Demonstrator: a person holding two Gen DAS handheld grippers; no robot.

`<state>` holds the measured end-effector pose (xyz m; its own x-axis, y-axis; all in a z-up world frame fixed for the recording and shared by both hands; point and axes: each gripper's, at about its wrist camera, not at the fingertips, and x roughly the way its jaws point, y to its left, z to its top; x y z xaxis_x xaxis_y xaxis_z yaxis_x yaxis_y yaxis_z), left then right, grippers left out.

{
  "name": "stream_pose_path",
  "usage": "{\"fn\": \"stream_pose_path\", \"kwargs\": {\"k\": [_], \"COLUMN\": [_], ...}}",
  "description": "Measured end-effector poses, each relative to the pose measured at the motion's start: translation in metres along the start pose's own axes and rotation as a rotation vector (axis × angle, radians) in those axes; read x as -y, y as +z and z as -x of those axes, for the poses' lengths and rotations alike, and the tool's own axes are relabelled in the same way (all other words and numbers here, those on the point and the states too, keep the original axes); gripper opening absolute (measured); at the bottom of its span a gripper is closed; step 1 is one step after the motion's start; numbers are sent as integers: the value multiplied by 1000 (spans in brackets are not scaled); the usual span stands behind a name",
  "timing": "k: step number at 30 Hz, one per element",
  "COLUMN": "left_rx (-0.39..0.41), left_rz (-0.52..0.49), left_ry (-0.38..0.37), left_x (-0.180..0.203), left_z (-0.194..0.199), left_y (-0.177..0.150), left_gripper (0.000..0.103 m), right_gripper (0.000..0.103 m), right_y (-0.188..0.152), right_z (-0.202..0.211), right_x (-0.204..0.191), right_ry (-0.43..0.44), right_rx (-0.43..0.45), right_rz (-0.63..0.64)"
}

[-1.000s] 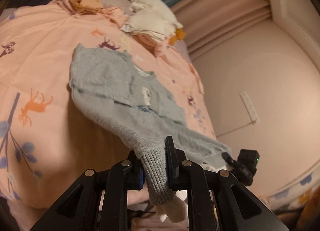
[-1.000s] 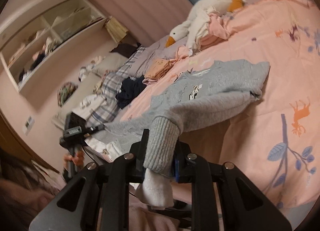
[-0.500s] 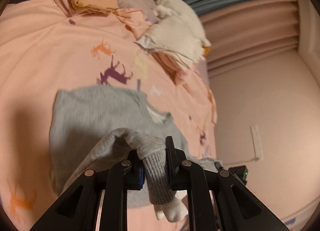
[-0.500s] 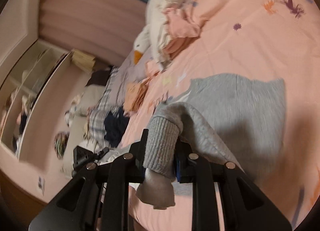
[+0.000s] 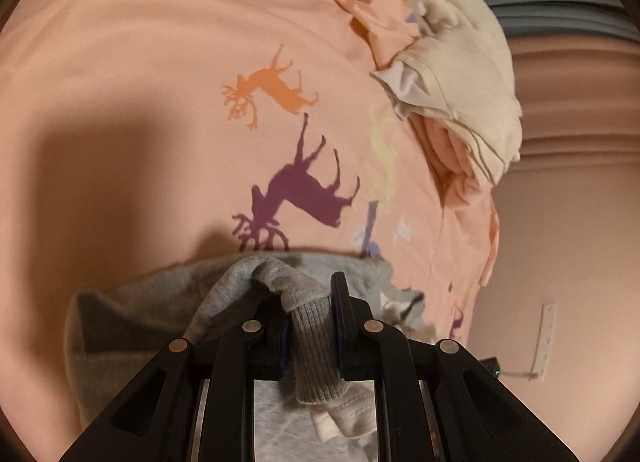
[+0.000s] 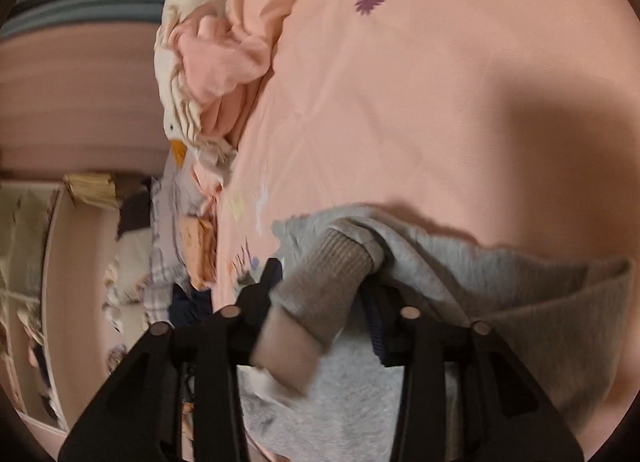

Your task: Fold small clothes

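Note:
A small grey sweater (image 5: 132, 302) lies flat on the pink deer-print bed cover (image 5: 160, 102), with both sleeves drawn in over its body. My left gripper (image 5: 310, 294) hovers low over it. Its jaws are just opening, and the ribbed left cuff (image 5: 314, 342) is still pinched between the pads. In the right wrist view the sweater (image 6: 540, 302) spreads below my right gripper (image 6: 324, 290). That gripper's jaws are opening and stand wide. The other ribbed cuff (image 6: 320, 282) sits loose and blurred between them, leaning on the left finger.
A white goose plush (image 5: 460, 22) and a folded cream garment (image 5: 460, 102) lie on pink clothes at the bed's far side. The plush (image 6: 180, 110) and crumpled pink clothes (image 6: 216, 62) also show in the right wrist view. Beyond the bed stand shelves (image 6: 60, 262).
Both grippers have swung forward and down, carrying the sleeves over the sweater's body. The right jaws have spread and its cuff has gone slack. The left cuff stays pinched.

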<state>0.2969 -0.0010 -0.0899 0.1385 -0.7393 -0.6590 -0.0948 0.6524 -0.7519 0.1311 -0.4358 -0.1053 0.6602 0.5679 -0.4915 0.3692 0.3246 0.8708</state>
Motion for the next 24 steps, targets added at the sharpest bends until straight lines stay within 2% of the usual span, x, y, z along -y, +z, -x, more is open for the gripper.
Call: {"fn": "stream_pose_path", "kwargs": {"k": [3,8,10,12,14,16,17,18,20,24], "left_rx": [11,31,41,51,59,47,28,24,82,120], "left_rz": [-14,-103,-136,-157,-147,-118,-99,-86,-72,-20], "left_ry": [37,117,139,133,113,73,64,71,139,92], "left_x": [2,21,30,36,39,36,32,31,26,8], "left_z": [3,8,7,9,11,11,9,7,13,28], "left_y": [5,9,10,12,13,15,15,16,15,16], "left_gripper": [23,27,27,27,28,42,57,63,64,64], "right_gripper": [59,63,64,65,68,72,75,79,81,81], "right_y": [5,11,7,1,-3,-3,-2,-1,4,17], "right_z": [7,20,21,22,27,27,29,30,30,28], "right_x": [0,-15,-28,-43,-54,-61,-61,-62,-57,-32], "right_ry": [39,23,-4,-31,-16,-2,10,20,16,-118], "right_rx": [23,83,98,121,134,142,147,152,146,170], "right_rz": [-24,44,117,192,247,259,257,248,224,115]}}
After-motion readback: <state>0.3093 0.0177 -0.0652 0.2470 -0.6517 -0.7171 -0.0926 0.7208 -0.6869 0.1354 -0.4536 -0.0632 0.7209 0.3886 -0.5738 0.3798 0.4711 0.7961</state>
